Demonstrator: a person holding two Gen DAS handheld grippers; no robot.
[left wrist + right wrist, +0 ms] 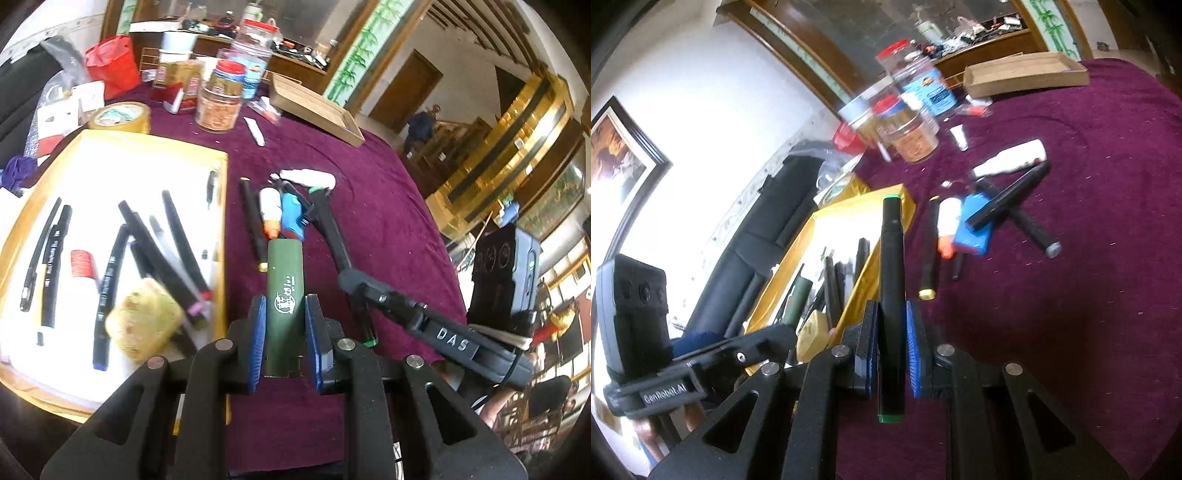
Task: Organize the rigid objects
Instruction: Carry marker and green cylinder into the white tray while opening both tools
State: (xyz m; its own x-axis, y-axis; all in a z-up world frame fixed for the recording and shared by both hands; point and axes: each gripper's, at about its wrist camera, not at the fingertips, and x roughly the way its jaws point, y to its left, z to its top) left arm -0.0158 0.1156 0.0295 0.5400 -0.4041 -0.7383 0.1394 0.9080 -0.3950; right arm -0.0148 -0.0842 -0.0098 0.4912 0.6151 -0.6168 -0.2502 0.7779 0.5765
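Green tube clamped in left gripper, beside tray

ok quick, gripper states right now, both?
Left gripper: closed on the green tube.
Right gripper: closed on the black marker with green caps.

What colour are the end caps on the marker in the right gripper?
Green, on a black marker clamped in the right gripper; clearest in the right wrist view.
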